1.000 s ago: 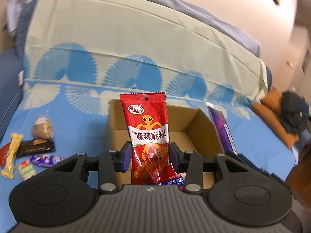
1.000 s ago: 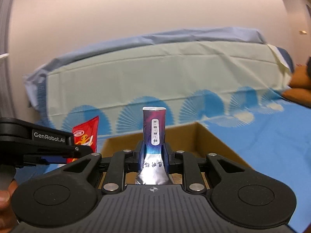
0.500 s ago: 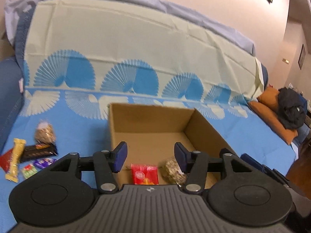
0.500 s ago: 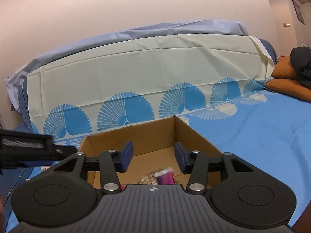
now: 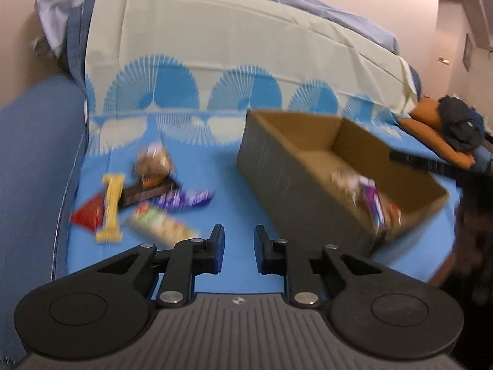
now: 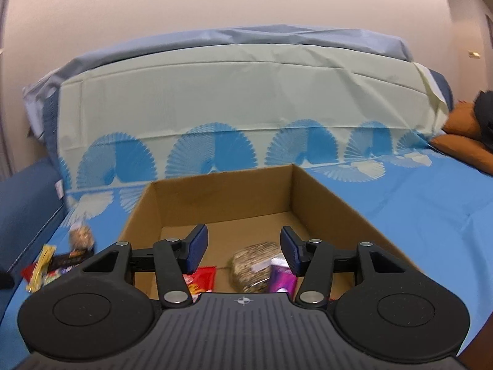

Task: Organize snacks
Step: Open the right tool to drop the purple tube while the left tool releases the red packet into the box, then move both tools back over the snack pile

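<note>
A brown cardboard box point(image 5: 286, 166) point(image 6: 222, 197) stands on the blue sheet. Inside it lie a red packet point(image 6: 201, 279), a brown seeded snack point(image 6: 254, 262) and a purple packet point(image 6: 282, 279). My right gripper point(image 6: 243, 251) is open and empty above the box's near end. My left gripper point(image 5: 238, 248) is open and empty, over bare sheet left of the box. A loose pile lies further left: a yellow bar point(image 5: 111, 206), a red packet point(image 5: 87, 214), a dark bar point(image 5: 144, 191), a purple wrapper point(image 5: 185, 199), a green-white packet point(image 5: 160, 225) and a round brown snack point(image 5: 152, 162).
The sofa's back point(image 6: 246, 98) rises behind the box under a cream and blue fan-patterned cover. A blue armrest point(image 5: 34, 154) is at the far left. An orange cushion point(image 5: 437, 132) with dark clothing lies at the right. The seat's front edge runs close below the box.
Both grippers have let go: the red packet and the purple packet now lie in the box. My left gripper has swung left toward the loose pile. My right gripper has stayed over the box.
</note>
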`<state>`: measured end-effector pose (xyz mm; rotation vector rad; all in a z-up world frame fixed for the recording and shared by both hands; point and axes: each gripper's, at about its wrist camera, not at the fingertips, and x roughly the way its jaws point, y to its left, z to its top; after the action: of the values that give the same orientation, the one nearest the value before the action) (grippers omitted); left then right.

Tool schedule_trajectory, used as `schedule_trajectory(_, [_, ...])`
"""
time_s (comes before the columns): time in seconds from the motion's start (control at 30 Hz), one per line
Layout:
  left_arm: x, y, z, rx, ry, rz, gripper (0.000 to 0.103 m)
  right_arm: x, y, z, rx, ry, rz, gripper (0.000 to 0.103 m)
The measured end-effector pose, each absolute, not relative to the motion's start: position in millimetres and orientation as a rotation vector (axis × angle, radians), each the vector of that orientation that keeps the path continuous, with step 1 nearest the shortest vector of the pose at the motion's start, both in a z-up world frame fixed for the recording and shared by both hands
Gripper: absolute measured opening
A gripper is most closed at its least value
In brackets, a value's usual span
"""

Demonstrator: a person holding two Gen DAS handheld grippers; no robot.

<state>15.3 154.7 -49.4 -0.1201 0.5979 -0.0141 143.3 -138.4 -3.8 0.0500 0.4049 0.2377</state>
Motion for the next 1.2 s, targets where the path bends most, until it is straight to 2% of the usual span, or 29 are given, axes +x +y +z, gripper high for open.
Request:
schedule_trajectory(0.07, [2, 172, -69, -0.203, 0.629, -0.001, 0.022, 136, -131, -5, 0.028, 0.403, 0.264, 0.054])
schedule_trajectory(0.13, [-4, 183, -62, -0.266, 0.564, -0.003, 0.022, 129, -121, -7, 0.006, 0.411, 0.301, 0.054])
schedule_trajectory(0.23, [-2, 188, -66, -0.305, 0.568, -0.003, 0.022, 118, -105, -9, -0.032, 0.406, 0.35, 0.053])
schedule_trajectory(0.47, [-10, 202, -64, -0.389, 0.494, -0.021, 0.022, 83, -67, -9, -0.127, 0.308, 0.529, 0.034])
schedule_trajectory(0.73, [-25, 228, -62, -0.494, 0.422, 0.064, 0.023, 77, -16, -3, -0.198, 0.33, 0.691, 0.034])
schedule_trajectory(0.8, [-30, 234, -61, -0.514, 0.401, 0.094, 0.023, 84, -1, 2, -0.206, 0.351, 0.722, 0.038])
schedule_trajectory(0.9, [-33, 242, -62, -0.551, 0.384, 0.139, 0.024, 101, 27, 1, -0.225, 0.425, 0.745, 0.052])
schedule_trajectory(0.97, [-36, 248, -63, -0.576, 0.373, 0.162, 0.026, 115, 49, -7, -0.244, 0.485, 0.756, 0.07])
schedule_trajectory(1.03, [-38, 251, -63, -0.597, 0.367, 0.175, 0.027, 131, 70, -19, -0.242, 0.568, 0.784, 0.077])
schedule_trajectory(1.2, [-39, 253, -63, -0.594, 0.371, 0.182, 0.03, 164, 113, -57, -0.276, 0.718, 0.749, 0.079])
